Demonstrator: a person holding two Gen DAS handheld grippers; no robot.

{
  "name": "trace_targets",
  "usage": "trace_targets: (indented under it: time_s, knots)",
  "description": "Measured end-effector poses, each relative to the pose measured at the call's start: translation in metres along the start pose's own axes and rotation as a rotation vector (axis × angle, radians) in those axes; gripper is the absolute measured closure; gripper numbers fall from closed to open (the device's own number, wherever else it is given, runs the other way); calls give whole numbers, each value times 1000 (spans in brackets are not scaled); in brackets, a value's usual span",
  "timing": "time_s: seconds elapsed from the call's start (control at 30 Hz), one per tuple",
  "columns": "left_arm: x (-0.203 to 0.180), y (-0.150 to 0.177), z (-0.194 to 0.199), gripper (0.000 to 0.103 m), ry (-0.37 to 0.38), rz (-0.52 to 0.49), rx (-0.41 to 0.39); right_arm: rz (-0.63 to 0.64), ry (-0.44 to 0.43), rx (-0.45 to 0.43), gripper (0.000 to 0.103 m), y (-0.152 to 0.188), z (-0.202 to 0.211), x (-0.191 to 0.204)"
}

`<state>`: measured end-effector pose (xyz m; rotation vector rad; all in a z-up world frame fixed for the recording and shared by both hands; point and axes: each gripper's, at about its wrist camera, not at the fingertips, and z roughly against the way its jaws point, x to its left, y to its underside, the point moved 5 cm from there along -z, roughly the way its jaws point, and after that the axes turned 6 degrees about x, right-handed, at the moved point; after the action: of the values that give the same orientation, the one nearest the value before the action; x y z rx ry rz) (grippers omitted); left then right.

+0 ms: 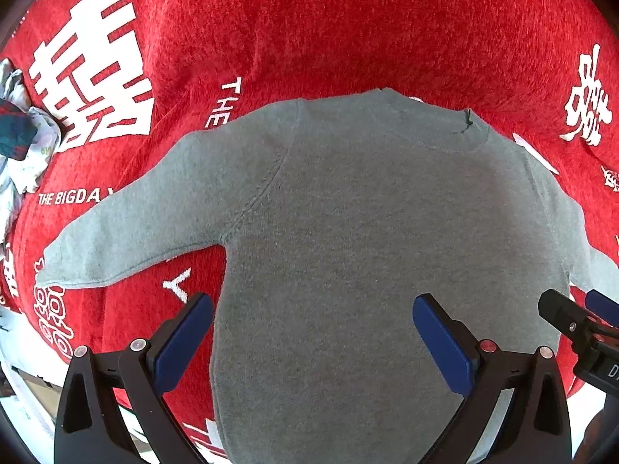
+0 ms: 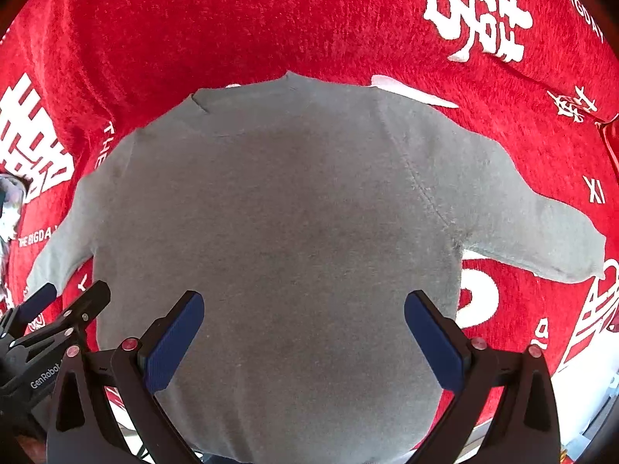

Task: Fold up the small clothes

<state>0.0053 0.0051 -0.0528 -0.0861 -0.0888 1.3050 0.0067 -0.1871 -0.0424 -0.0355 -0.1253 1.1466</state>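
Observation:
A small grey sweatshirt (image 1: 348, 212) lies flat, back up, on a red blanket (image 1: 309, 31), neck far from me, both sleeves spread out. It also shows in the right wrist view (image 2: 278, 212). My left gripper (image 1: 313, 309) is open and empty above the lower left part of the body. My right gripper (image 2: 303, 305) is open and empty above the lower right part. The left sleeve (image 1: 127, 228) points left, the right sleeve (image 2: 541, 228) points right. Each gripper shows at the edge of the other's view: the right gripper (image 1: 576, 324), the left gripper (image 2: 58, 309).
The red blanket (image 2: 271, 19) has white printed characters and words. A heap of other small clothes (image 1: 19, 135) lies at the far left edge. The blanket's near edge and a pale floor show at the bottom corners.

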Motion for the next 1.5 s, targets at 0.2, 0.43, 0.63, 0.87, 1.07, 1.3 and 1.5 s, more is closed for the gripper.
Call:
trace_targets:
  time_s: [0.2,0.43,0.63,0.87,1.07,1.3,1.5]
  knots:
    - [4,1,1,0,3,7,4,6,12,-5,0,2,2,3]
    - [11,2,0,0,13,21,-2,15,23,-10,0,4,5,12]
    - [26,3,2,0,30,50,-30,48,26,-16,0,7,5,29]
    - [108,13,-13,0,50,213,-29,116,14,15,0,14,-9,65]
    - [212,31,-40,0,-11,399,-51,193,18,43,0,22,-27,103]
    - [285,39,-101,0,147,596,-18,265,40,78,0,27,-46,134]
    - [304,16,-117,0,285,665,-103,302,63,91,0,26,-52,150]
